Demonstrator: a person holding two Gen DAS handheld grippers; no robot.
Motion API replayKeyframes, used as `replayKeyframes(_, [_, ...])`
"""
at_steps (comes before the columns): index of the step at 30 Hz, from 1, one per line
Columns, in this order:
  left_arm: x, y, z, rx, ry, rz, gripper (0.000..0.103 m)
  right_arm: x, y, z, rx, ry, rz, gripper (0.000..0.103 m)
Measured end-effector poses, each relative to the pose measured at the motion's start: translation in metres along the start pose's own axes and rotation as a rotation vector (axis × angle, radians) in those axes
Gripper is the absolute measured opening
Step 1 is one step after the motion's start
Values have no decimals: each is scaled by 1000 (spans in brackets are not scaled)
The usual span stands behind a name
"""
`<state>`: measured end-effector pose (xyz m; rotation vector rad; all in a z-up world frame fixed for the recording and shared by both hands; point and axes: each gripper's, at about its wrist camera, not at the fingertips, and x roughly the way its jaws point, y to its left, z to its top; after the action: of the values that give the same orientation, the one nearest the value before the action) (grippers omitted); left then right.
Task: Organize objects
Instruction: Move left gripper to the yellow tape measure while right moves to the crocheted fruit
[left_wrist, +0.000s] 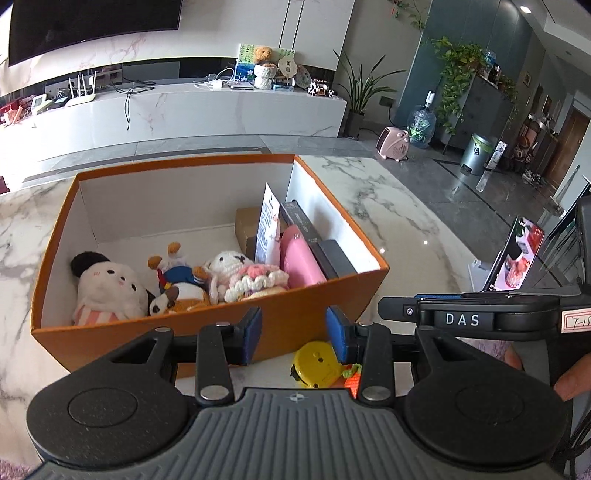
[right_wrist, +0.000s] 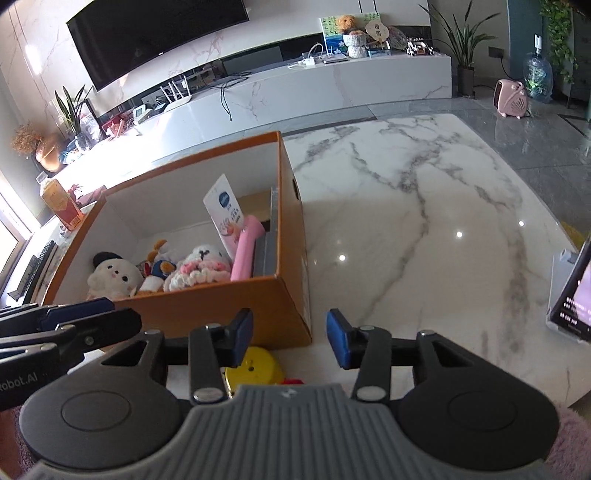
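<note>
Yellow toy (left_wrist: 318, 363) is lying nearest my cameras, on the marble tabletop (left_wrist: 388, 206) just in front of the orange box (left_wrist: 295, 317), with a small orange and green knitted piece (left_wrist: 351, 373) touching its right side. I am seeing my left hand-held gripper (left_wrist: 294, 334) hovering above it with its blue pads (left_wrist: 337, 328) standing apart and nothing between them. My right hand-held gripper (right_wrist: 290, 339) is likewise standing apart and gripping nothing; the same yellow toy (right_wrist: 256, 363) is showing below its left finger.

Inside the box I am looking at a row of soft toys along the near wall: a white plush with a black hat (left_wrist: 107, 284) at the left, a small blue and white duck figure (left_wrist: 177, 267), a brown and white plush dog (left_wrist: 177, 297) below it, and a white crocheted bunny in a pink frilled dress (left_wrist: 243, 275). To their right a pink case (left_wrist: 297, 258) is standing on edge, with a white printed card (left_wrist: 267, 229) leaning behind it, dark flat boxes (left_wrist: 325, 247) against the right wall and a brown carton (left_wrist: 247, 225) further back.

Off to the right a phone on a stand (left_wrist: 515, 254) is showing a lit screen. Beyond the tabletop a white marble media console (left_wrist: 184, 110) is running along the wall under a dark television (left_wrist: 92, 22).
</note>
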<state>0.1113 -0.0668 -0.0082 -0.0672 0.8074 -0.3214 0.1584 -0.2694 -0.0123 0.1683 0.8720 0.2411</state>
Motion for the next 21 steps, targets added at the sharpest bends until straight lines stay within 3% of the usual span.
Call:
replayKeyframes(10, [16, 1, -35, 63, 50, 16, 45, 21, -13, -37, 35, 114, -12, 45])
replayKeyframes(21, [37, 2, -44, 73, 131, 3, 46, 36, -5, -43, -13, 183, 41, 45])
